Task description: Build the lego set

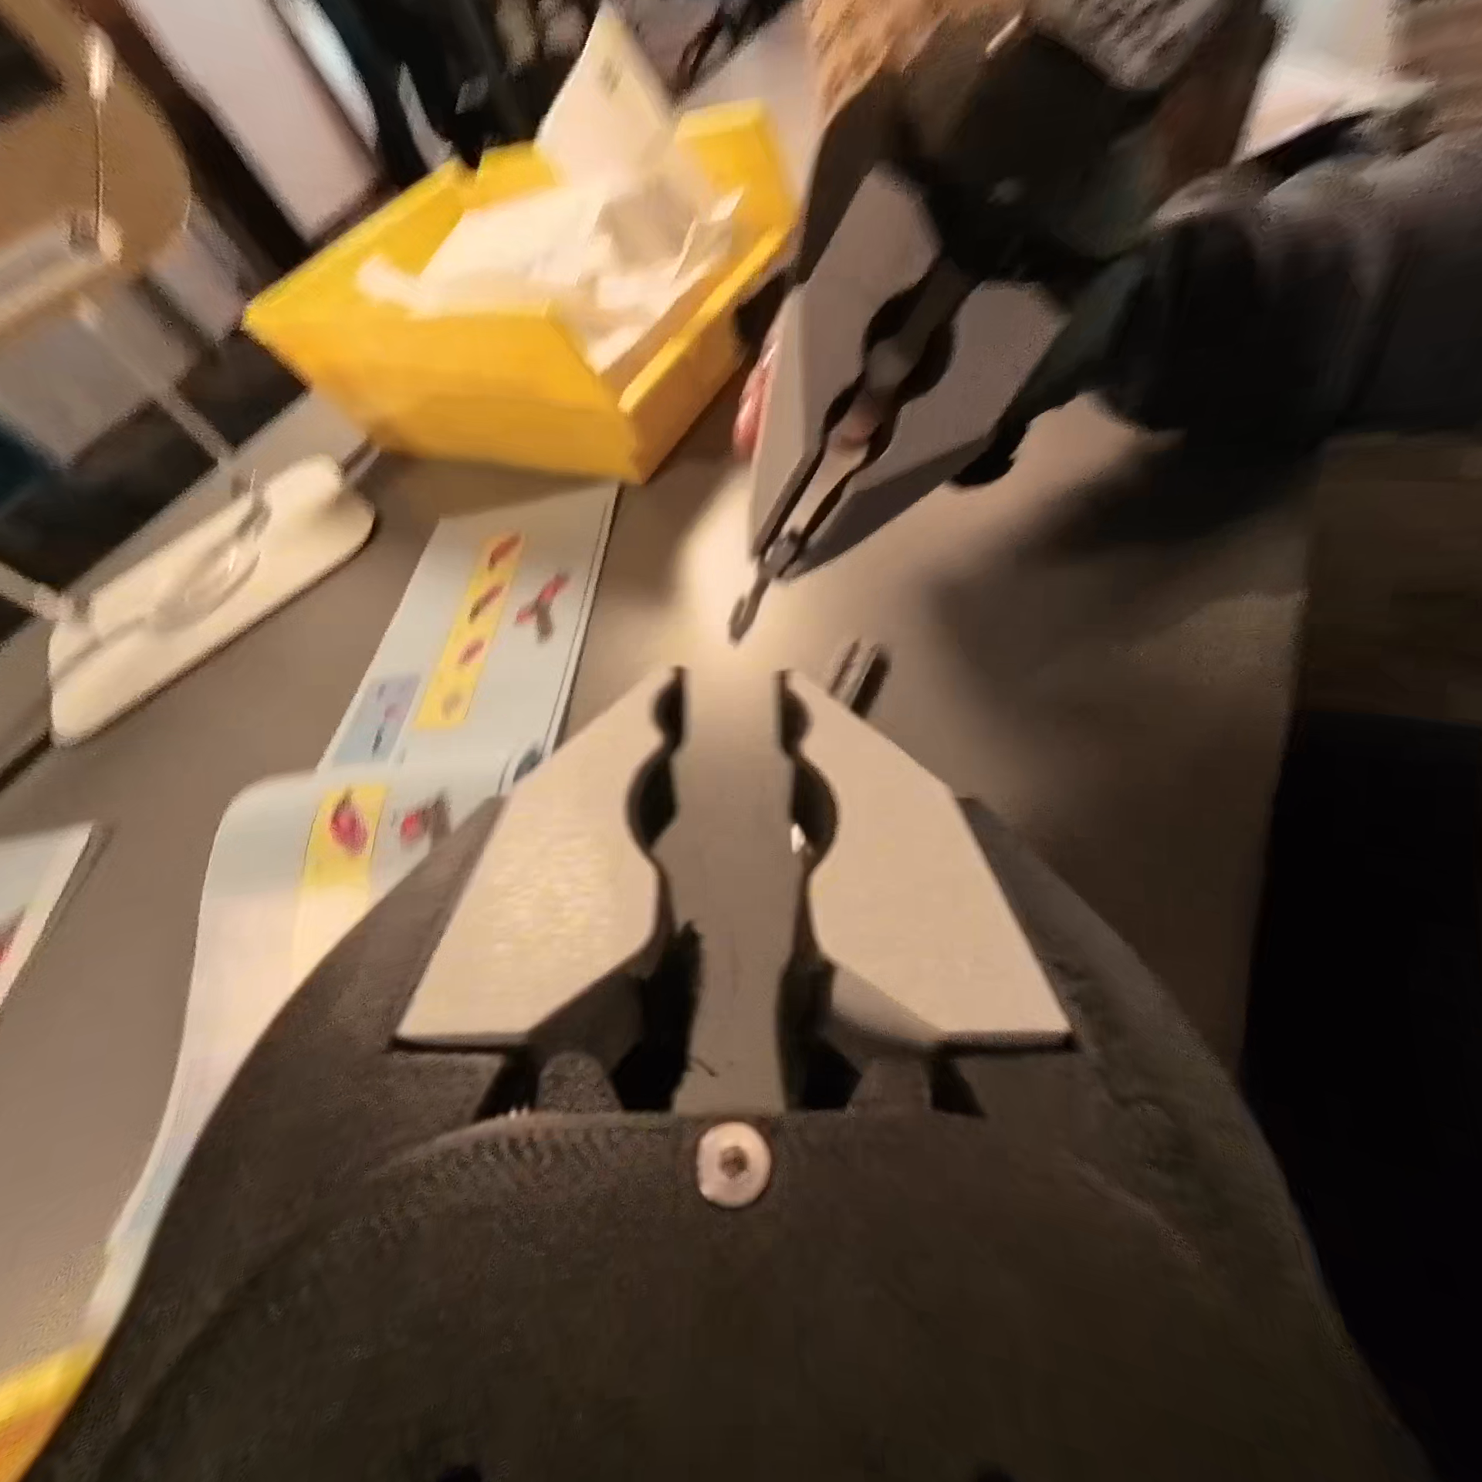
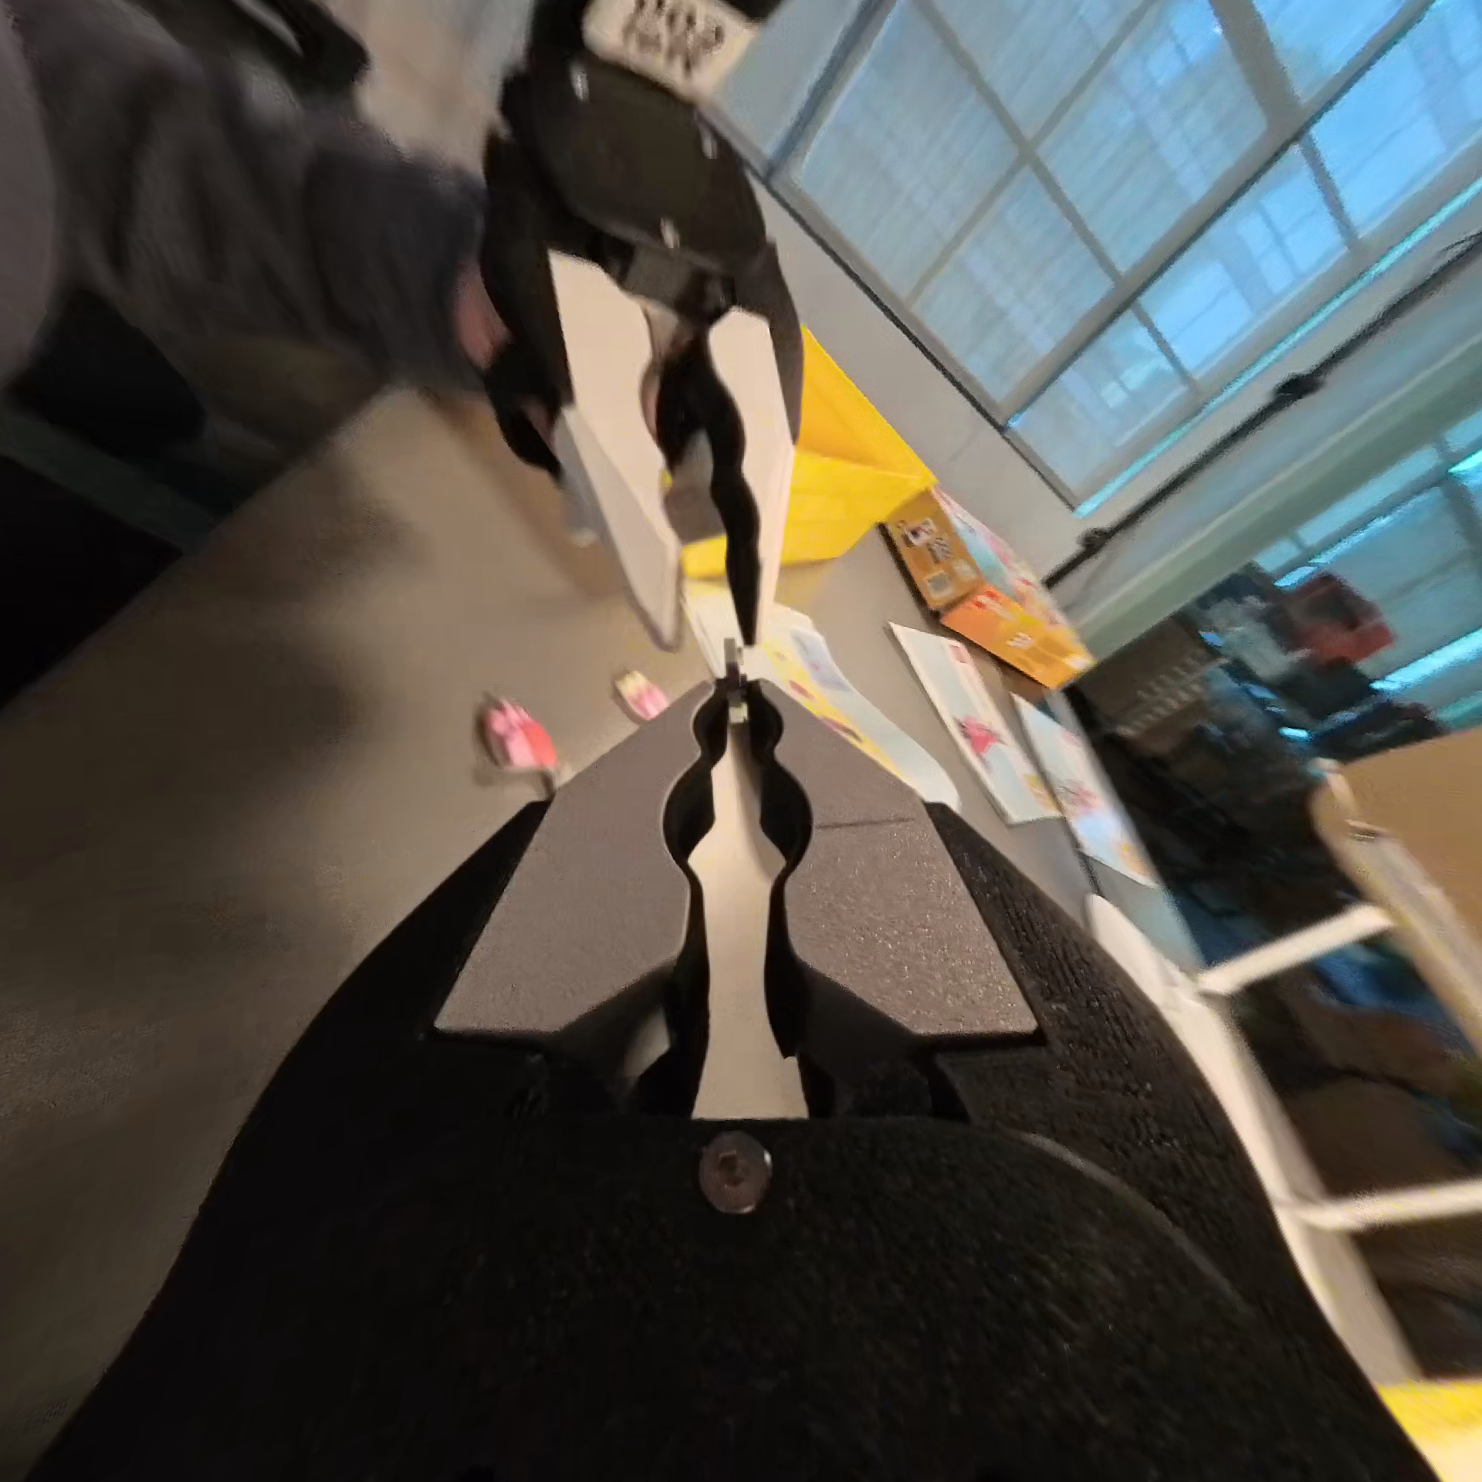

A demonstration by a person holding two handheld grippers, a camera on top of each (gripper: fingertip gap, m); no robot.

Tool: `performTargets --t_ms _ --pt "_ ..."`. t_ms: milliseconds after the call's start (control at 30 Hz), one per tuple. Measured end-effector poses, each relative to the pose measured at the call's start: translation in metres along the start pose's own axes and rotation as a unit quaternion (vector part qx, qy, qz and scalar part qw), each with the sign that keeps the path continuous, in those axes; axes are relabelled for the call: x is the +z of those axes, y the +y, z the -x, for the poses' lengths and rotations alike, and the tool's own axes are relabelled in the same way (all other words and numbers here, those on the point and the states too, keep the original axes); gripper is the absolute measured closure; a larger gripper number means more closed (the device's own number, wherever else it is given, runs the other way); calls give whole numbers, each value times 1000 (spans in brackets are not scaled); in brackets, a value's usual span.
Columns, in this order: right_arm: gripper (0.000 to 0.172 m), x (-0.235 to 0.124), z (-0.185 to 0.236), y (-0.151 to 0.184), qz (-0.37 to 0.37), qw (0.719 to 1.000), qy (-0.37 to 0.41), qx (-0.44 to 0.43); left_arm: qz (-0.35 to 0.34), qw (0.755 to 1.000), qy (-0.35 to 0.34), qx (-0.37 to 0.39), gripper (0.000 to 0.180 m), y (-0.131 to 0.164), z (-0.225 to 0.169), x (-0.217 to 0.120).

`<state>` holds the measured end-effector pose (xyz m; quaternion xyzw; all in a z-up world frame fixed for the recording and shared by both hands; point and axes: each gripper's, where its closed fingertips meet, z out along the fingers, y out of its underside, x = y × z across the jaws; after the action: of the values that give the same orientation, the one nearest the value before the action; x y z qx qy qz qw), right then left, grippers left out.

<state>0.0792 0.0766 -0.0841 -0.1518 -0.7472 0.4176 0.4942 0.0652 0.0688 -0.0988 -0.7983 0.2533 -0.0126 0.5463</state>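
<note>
Left wrist view, working left to right: a white stand base sits at the table's far left, and instruction sheets lie flat beside my left gripper, presumably for easy reading. A yellow bin behind them keeps loose clear bags together. My left gripper hangs low over the table with its jaws parted and nothing between them. Ahead of it, my right gripper points down, pinching a small dark piece at its very tip, apparently clear of the tabletop. Right wrist view shows the same nip: my right gripper clenched on that small piece, the other gripper's fingertips just beyond it. Small pink pieces lie to the left; picture boxes rest well right, apart from the work.
</note>
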Motion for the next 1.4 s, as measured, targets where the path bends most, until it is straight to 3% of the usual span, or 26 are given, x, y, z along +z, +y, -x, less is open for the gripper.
performTargets --t_ms 67,100,200,300,433,800,1400 --pt "170 5 -2 17 43 997 31 -61 83 995 -40 -28 131 30 10 -4" --pt "170 8 -2 23 60 993 42 -89 120 990 -57 -44 126 45 13 -6" --pt "170 16 2 29 74 986 63 -138 210 968 -99 -97 127 86 18 -11" --pt "169 21 1 34 89 972 94 -195 225 954 -101 -172 128 105 16 -10" --pt "170 20 -7 38 101 956 131 -241 202 944 -90 -245 128 107 15 -10" --pt "170 11 -28 48 105 952 187 -219 205 946 -76 -239 129 104 10 -7" --pt "170 11 -28 46 106 946 194 -237 194 946 -89 -244 147 104 17 -3"
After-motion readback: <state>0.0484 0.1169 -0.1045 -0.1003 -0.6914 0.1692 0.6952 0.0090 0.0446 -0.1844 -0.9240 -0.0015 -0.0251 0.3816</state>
